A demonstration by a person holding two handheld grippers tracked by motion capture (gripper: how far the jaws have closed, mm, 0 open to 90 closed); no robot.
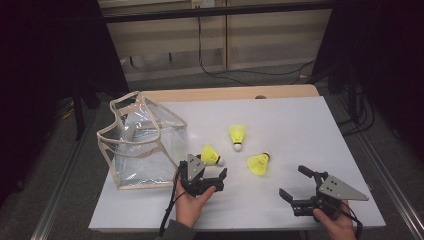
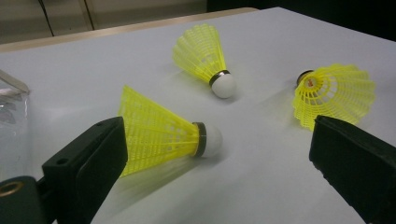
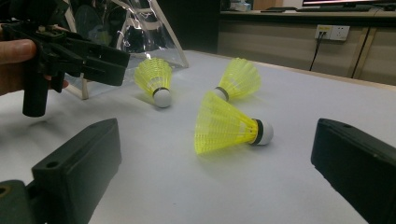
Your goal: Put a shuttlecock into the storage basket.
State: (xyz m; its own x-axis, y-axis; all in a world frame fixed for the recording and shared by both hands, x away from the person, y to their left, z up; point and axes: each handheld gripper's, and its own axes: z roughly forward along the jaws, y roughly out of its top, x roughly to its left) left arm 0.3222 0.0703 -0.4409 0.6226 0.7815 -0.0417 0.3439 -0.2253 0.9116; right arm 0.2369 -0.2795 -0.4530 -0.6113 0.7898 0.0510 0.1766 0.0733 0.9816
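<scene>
Three yellow shuttlecocks with white corks lie on the white table. The left shuttlecock rests on its side between the jaws of my left gripper, close to the left jaw; that gripper is open and touches nothing. The middle shuttlecock lies farther back. The right shuttlecock lies ahead of my right gripper, which is open and empty near the front edge.
A clear plastic bag with beige trim stands open on the table's left side, just left of the left gripper. Cables run across the floor behind the table. A dark drop lies beyond the right edge.
</scene>
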